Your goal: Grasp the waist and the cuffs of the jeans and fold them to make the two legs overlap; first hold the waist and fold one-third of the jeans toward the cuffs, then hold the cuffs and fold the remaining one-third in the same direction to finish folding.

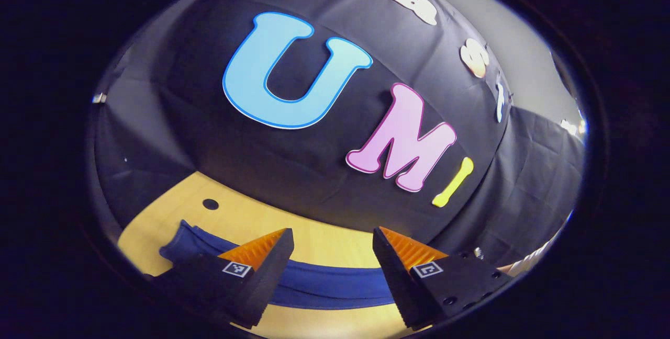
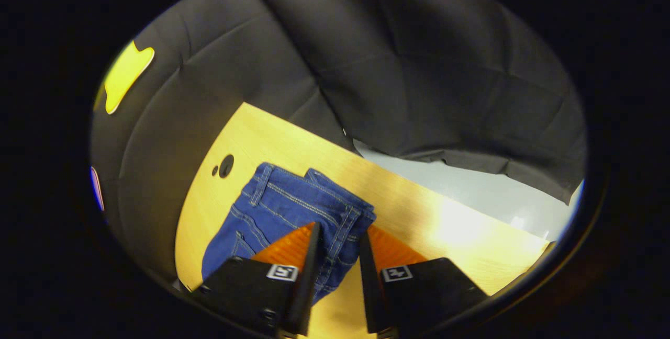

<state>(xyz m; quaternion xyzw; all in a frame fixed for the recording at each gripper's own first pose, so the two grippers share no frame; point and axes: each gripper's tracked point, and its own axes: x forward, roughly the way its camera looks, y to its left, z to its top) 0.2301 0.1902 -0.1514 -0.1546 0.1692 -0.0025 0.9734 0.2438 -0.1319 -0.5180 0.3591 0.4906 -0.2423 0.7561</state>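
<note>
- Between our right claw (image 2: 337, 237)'s two fingers, in the right gripper view, runs a seamed edge of the jeans (image 2: 285, 208); the jaws stand close together with the denim in the narrow gap, but we cannot tell whether both fingers press on it or only straddle it.
- From that claw the jeans spread up and to the left across the counter (image 2: 419, 208), so the bulk of the cloth lies to the left of the fingers and ahead of them, with bare wood to the right.
- Near the far end we see two stitched edges side by side; whether these are cuffs or waist corners we cannot say from here.
- Our left claw (image 1: 332, 255) stands wide open and holds nothing, hanging above the counter (image 1: 324, 245).
- In the left gripper view the jeans (image 1: 335, 284) show as a long blue band running left to right across the claw's line, passing behind both fingers and ending in a rounded fold at the left.
- We judge the coming move turns on this: the band's long axis lies crosswise to the left claw, so it must come down onto the edge between its fingers, while the right claw is already at the cloth and is the nearer of the two.
- A dark round hole (image 2: 226, 165) in the counter sits just beyond the jeans' far left corner.
</note>
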